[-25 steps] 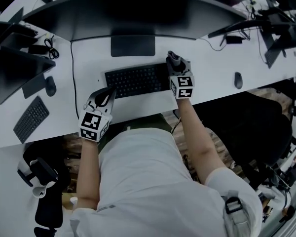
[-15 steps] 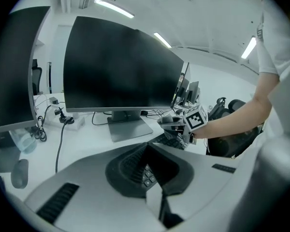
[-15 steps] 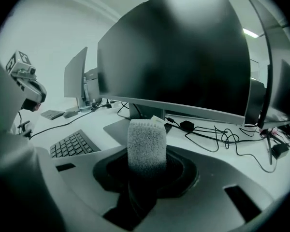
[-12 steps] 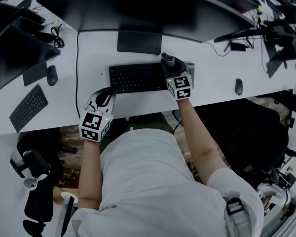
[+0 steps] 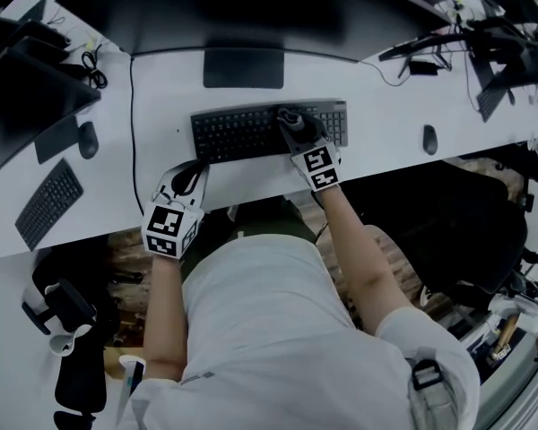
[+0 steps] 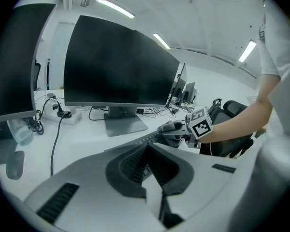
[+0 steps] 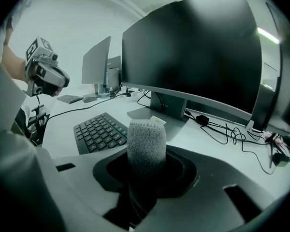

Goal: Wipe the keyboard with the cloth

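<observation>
The keyboard (image 5: 238, 133) lies on the table (image 5: 386, 115) just in front of the monitor stand (image 5: 242, 68), its long axis running left to right across your body. The cloth (image 7: 146, 144), a fuzzy grey wad, stands up between the jaws of your right hand-held gripper (image 5: 291, 122), which is clamped on it. That gripper is over the keys a little right of the keyboard's middle. From there the longer stretch of keys runs off to your left and a shorter block lies to your right, so my guess is that your next stroke should follow the long axis leftward.

Your left hand-held gripper (image 5: 195, 170) sits just off the keyboard's near left corner, low over the table. Its jaws look closed with nothing between them. It is nearer to that end, and could steady the keyboard if it slides.
</observation>
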`<state>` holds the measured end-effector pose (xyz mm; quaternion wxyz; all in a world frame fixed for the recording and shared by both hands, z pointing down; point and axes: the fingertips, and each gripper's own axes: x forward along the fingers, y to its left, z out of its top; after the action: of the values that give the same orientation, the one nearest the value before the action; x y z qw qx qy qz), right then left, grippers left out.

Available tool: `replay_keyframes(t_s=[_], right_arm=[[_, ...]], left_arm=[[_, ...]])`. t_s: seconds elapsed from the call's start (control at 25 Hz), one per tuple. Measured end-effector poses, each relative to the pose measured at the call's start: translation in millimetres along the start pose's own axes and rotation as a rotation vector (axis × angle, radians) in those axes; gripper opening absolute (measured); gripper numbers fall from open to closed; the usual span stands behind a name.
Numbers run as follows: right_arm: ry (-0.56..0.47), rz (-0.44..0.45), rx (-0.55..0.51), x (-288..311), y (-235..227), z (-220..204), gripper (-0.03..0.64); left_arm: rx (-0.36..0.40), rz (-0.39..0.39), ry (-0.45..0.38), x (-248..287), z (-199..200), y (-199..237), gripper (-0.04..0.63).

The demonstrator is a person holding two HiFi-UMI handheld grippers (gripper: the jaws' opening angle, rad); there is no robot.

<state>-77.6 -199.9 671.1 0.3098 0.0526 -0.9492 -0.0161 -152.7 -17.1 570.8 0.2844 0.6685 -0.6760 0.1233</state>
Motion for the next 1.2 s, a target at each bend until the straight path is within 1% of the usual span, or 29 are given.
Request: replay_keyframes(t_s=[0.2,0.44,0.68,0.96,1.2], right_arm=[[0.007,-0.028,-0.016,-10.3,10.1,-6.3,0.118],[0.026,-0.066,0.014,-19.9,23.1,-18.0,0.118],[0.040,-0.097,0.034,-24.4,51.1,-28.1,0.118],[0.027,-0.130,0.060,-14.8,74.9,-17.4,0.118],[0.021,-0.199,0.131,-8.4,59.4,-3.8,0.118]], left_arm=[[0.025,-0.039,0.011,-1.0,-2.1,-2.8,0.002],[0.059,-0.085,0.016,-5.4,-2.6,0.4,0.002],[0.091,-0.126,0.023,-12.5,-6.0,8.1,0.002],[0.121,-0.159,0.032,-19.4,-8.6,20.7,0.002],[0.142,-0.167,0.035,-24.4,-6.6,32.4,0.002]])
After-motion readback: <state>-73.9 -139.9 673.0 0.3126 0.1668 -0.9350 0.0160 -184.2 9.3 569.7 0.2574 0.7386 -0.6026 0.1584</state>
